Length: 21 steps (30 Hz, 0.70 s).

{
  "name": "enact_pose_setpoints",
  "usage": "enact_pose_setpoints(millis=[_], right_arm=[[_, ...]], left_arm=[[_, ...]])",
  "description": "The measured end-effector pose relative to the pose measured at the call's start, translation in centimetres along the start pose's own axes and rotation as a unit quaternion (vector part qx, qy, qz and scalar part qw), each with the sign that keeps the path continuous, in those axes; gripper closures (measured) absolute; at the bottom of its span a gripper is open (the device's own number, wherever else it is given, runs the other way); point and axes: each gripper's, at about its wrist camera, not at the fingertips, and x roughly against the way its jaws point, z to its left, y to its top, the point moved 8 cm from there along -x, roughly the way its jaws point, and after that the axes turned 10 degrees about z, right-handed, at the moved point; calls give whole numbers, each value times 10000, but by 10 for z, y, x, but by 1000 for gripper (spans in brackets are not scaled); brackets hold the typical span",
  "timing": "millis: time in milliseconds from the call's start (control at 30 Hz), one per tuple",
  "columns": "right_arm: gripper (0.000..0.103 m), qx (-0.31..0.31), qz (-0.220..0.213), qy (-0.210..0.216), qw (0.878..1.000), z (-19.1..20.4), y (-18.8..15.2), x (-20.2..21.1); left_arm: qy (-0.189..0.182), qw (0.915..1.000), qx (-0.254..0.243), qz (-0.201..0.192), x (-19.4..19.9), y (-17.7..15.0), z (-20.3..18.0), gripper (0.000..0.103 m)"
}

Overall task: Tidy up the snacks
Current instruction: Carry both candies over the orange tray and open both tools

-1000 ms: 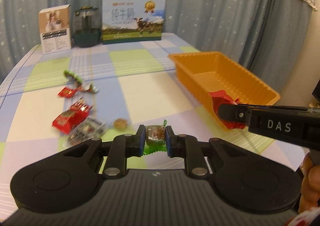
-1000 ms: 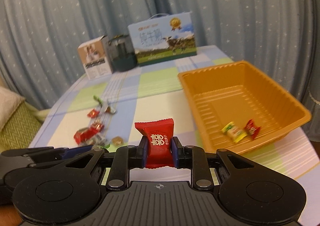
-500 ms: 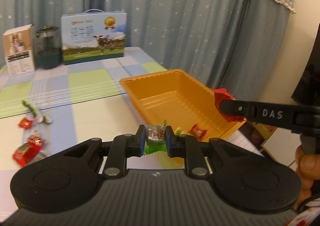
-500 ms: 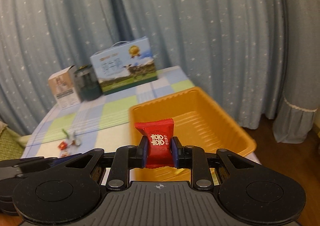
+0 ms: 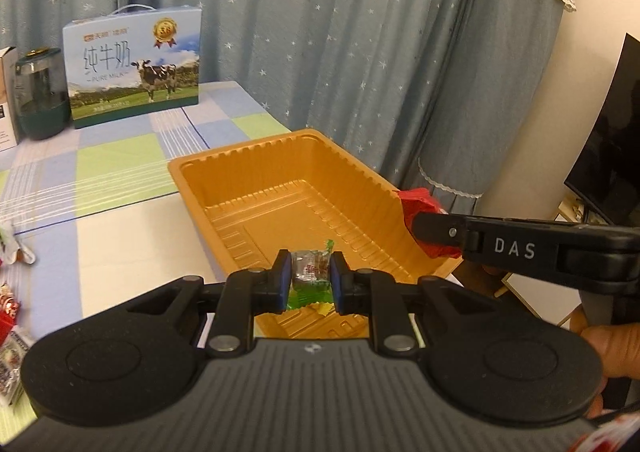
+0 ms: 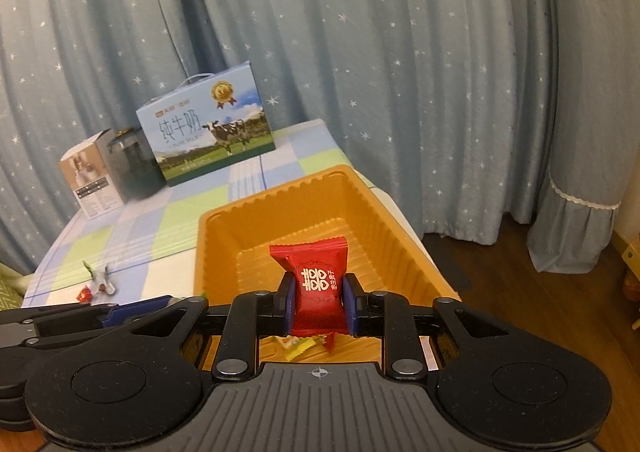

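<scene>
**Two candies held over the tray**

Left wrist view: your left gripper (image 5: 310,279) pinches a green-wrapped candy (image 5: 310,270) above the orange tray (image 5: 280,187).

Right wrist view: your right gripper (image 6: 319,302) clamps a red candy (image 6: 316,284) over the tray's near wall; release too soon and it may drop outside.

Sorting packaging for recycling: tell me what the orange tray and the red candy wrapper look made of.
Orange ribbed tray: apparently thin moulded plastic, semi-glossy; the fluted walls and soft sheen suggest it.
Red pillow-shaped candy wrapper: likely plastic or foil film, satin finish; crimped serrated top edge and printed characters. The right claw pinches it.
</scene>
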Motion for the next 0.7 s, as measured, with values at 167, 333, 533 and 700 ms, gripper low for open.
enact_pose_setpoints(millis=[167, 333, 533, 700], right_arm=[[78, -26, 24, -39, 10000, -5, 2, -3], [78, -29, 30, -52, 10000, -5, 4, -4], [78, -31, 36, -61, 10000, -8, 7, -6], [78, -40, 53, -43, 10000, -6, 6, -6]], left_arm=[[-19, 10000, -4, 60, -14, 2, -4, 85], [-31, 9999, 70, 77, -25, 3, -1, 84], [111, 9999, 0, 93, -24, -2, 5, 80], [147, 9998, 47, 87, -16, -7, 12, 78]])
